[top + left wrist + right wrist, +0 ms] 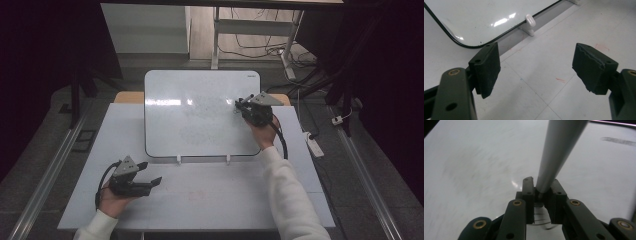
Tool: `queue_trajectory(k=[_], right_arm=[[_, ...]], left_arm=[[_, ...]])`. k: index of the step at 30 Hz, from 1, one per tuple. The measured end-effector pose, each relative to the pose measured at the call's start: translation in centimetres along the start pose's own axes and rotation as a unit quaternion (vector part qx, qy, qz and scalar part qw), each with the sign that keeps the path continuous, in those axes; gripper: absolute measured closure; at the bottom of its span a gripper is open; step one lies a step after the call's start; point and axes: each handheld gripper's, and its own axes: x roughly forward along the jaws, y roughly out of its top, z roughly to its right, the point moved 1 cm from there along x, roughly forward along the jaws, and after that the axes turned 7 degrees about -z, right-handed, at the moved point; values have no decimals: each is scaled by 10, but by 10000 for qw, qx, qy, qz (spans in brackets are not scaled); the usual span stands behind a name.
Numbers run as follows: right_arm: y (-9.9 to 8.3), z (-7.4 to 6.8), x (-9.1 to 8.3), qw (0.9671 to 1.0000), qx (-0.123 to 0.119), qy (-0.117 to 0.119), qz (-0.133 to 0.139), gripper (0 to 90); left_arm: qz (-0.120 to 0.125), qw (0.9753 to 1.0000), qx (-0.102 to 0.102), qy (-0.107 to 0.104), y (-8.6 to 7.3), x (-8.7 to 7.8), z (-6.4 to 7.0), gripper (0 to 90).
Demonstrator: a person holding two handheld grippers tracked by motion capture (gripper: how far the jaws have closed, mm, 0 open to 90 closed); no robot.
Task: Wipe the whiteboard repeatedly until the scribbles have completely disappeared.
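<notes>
White and glossy, the whiteboard [200, 115] lies flat mid-table. Your right gripper [541, 192] clamps a grey marker [557, 150] over its upper right area; keep the tip pressing lightly and evenly. Your left gripper [536, 70] rests wide open, empty, on the table [215, 200].

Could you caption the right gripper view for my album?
The right gripper, jaws shut on a grey marker, over a whiteboard.

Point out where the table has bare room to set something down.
Bare table lies between the whiteboard's lower edge and the near edge, right of the left tongs. Side strips are narrower. The board's upper right is crowded by the right tongs.
</notes>
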Motion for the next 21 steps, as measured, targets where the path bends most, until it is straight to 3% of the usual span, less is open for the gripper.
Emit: queue_trajectory(k=[2,3,5,6,8,12,13,15,17,18,19,21], right_arm=[[0,14,-4,9984,508,-178,174,775],[-1,17,-4,9976,645,-141,215,775],[-3,0,-2,9998,187,-59,64,775],[-3,0,-2,9998,187,-59,64,775],[-6,-9,0,9999,-105,69,-17,775],[-5,6,-4,9991,392,-104,128,775],[-5,3,-3,9989,430,-114,147,775],[-9,-15,1,9998,-55,205,18,775],[-9,-14,1,9998,-109,190,-17,775],[-8,-9,0,9998,94,146,42,775],[-8,-9,0,9998,94,146,42,775],[-9,-4,-1,9992,377,58,135,775]], left_arm=[[37,10000,13,5,0,-1,1,236],[48,10000,24,5,0,-2,1,236],[46,10000,16,-9,0,-1,1,236],[35,10000,6,-8,0,-1,0,236],[6,10000,9,-9,0,0,1,236],[37,10000,31,-2,0,-1,3,236],[39,10000,29,-4,0,-1,3,236],[23,10000,15,-10,1,0,2,236],[14,10000,8,-6,1,0,2,236],[16,10000,13,-9,1,0,2,236],[24,10000,21,-8,1,-1,3,236],[39,10000,27,-6,1,-2,4,236]])
